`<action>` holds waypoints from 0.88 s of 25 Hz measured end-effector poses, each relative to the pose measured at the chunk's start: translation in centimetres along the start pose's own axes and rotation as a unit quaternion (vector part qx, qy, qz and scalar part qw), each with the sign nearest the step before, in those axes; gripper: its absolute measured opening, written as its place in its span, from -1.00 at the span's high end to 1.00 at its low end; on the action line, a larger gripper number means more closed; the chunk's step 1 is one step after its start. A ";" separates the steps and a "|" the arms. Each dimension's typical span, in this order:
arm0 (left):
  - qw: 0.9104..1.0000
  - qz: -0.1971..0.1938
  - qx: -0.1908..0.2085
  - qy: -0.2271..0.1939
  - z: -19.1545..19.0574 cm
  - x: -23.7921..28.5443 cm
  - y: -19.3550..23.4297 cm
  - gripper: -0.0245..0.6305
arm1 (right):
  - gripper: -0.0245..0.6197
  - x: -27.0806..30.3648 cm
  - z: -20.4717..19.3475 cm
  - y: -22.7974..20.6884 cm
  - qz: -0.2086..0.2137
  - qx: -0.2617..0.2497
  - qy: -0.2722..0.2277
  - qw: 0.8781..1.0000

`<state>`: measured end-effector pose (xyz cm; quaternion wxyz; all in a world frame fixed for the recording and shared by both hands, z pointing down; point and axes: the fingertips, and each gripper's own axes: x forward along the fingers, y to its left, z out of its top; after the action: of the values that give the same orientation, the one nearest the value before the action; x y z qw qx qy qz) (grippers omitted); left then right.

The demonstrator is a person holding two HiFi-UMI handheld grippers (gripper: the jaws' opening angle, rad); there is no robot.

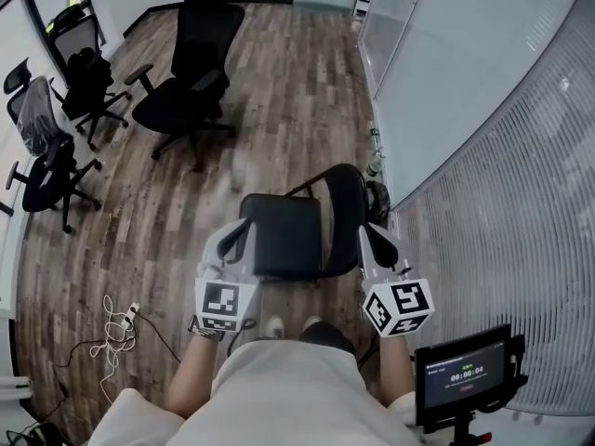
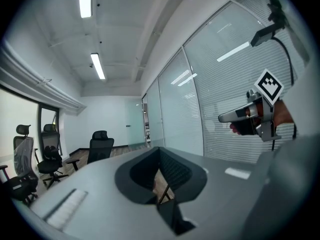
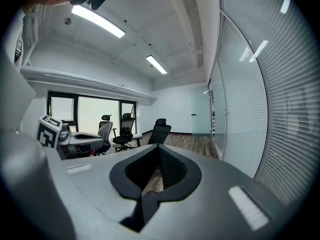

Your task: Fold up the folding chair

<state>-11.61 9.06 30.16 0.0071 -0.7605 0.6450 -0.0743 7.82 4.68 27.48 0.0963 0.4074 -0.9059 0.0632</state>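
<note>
"Down on the wood floor (image 1: pixel 279 82), what does your head view show?"

"My folding chair (image 1: pixel 288 240) stands unfolded just ahead of my feet, seat up, backrest on the side of the glass wall (image 1: pixel 483 110). My left gripper (image 1: pixel 240 232) reaches to the seat's left edge and my right gripper (image 1: pixel 369 235) to the backrest's right side, so the chair sits between the two. Whether either tip touches it, I cannot tell from up there. Office chairs (image 1: pixel 186 72) stand well apart, farther up the room."

"And the left gripper view?"

"My left fingers (image 2: pixel 100 184) are pressed together with nothing between them. Through the hollow behind their tips I see floorboards and a slim dark bar (image 2: pixel 163 192). I cannot say which part of the chair that is. The right gripper shows off to the right, level, against the blinds (image 2: pixel 220 84)."

"The right gripper view?"

"Much the same. My right fingers (image 3: pixel 220 184) are closed on nothing, and only floorboards show through their hollow. The left gripper shows at the left edge, beside me and apart. The office chairs stand ahead, near the window."
</note>
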 end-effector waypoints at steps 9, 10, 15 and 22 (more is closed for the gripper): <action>1.000 -0.006 0.020 0.004 1.3 1.1 -1.4 0.93 | 0.91 1.7 0.5 -0.7 0.032 0.000 -0.004 0.999; 1.000 -0.007 0.018 0.004 1.5 1.4 -1.8 0.93 | 0.91 1.9 0.6 -1.2 0.034 0.001 -0.002 0.999; 1.000 -0.001 0.014 0.023 1.6 4.0 -3.5 0.93 | 0.91 2.7 0.7 -4.9 0.036 0.018 0.009 0.999; 0.999 0.025 -0.012 0.044 0.6 5.3 -4.5 0.92 | 0.91 2.9 -0.6 -7.2 0.055 0.031 0.023 0.998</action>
<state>-6.29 4.50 30.56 -0.0282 -0.7400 0.6646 -0.0997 11.46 -2.04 28.97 0.1013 0.3578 -0.9222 0.1059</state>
